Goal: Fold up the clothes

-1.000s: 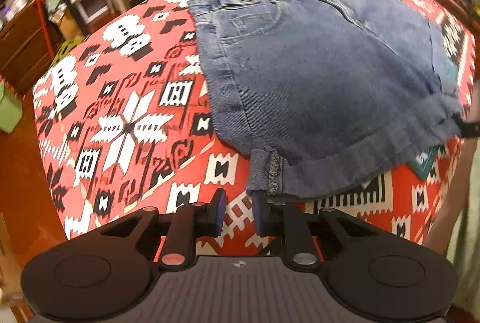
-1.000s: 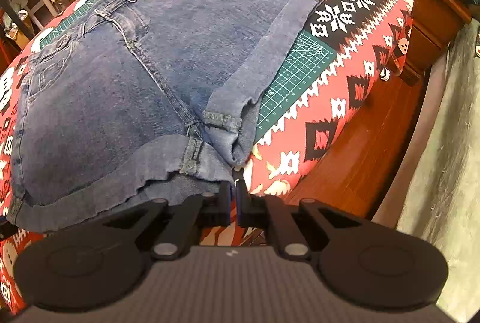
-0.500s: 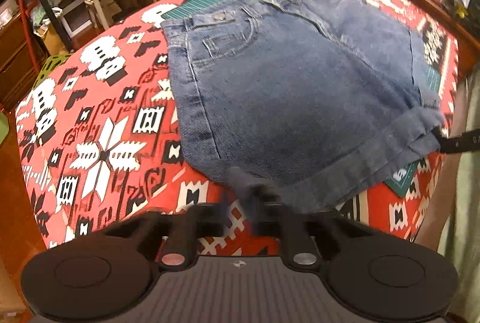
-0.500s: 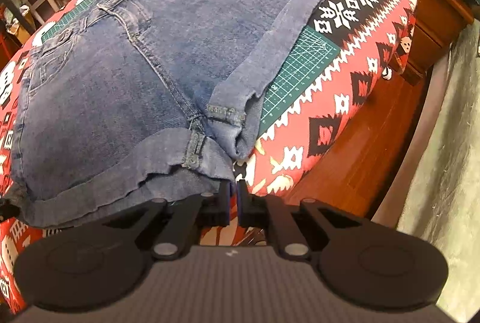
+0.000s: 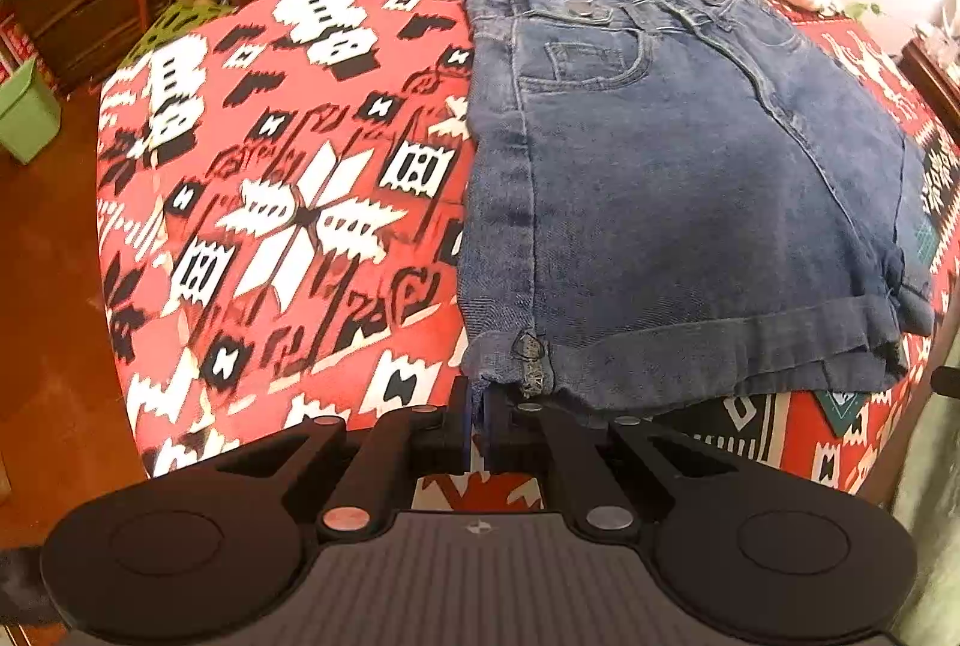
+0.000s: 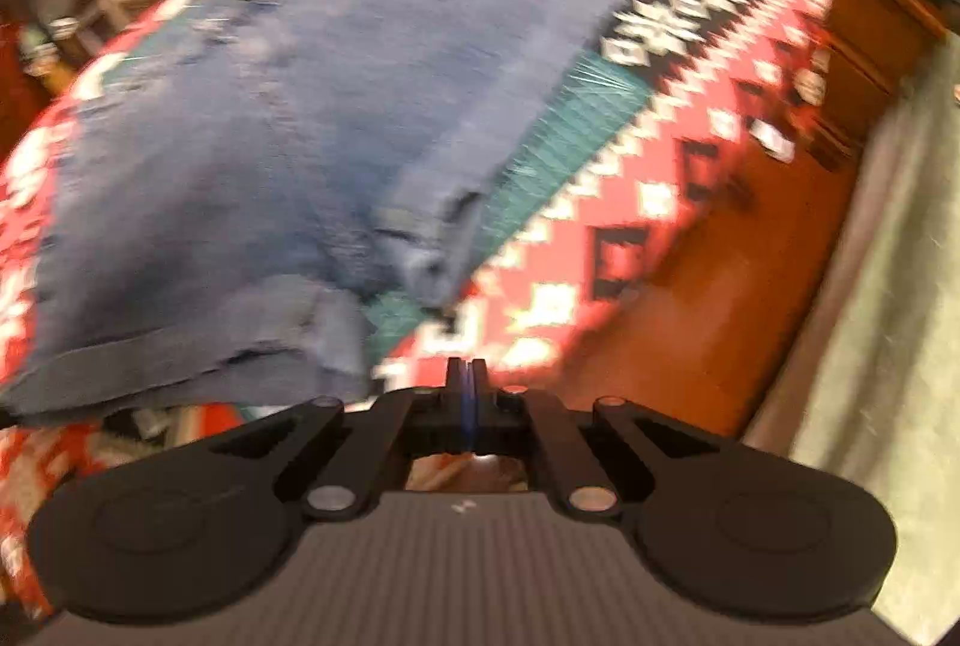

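While the patterned table cover (image 5: 288, 202) carries the denim shorts (image 5: 690, 202) lying flat, waistband far, cuffs at the near edge, the left gripper (image 5: 478, 421) pinches the near-left hem corner; the right gripper (image 6: 462, 394) is clenched on nothing, clear of the cloth. Keep that corner pinch firm so any fold stays square.

Two matching black handheld grippers.
The left gripper (image 5: 478, 421) and right gripper (image 6: 462, 400) each show blue-lined fingers, silver pivot screws, round side discs, ribbed grey housing.
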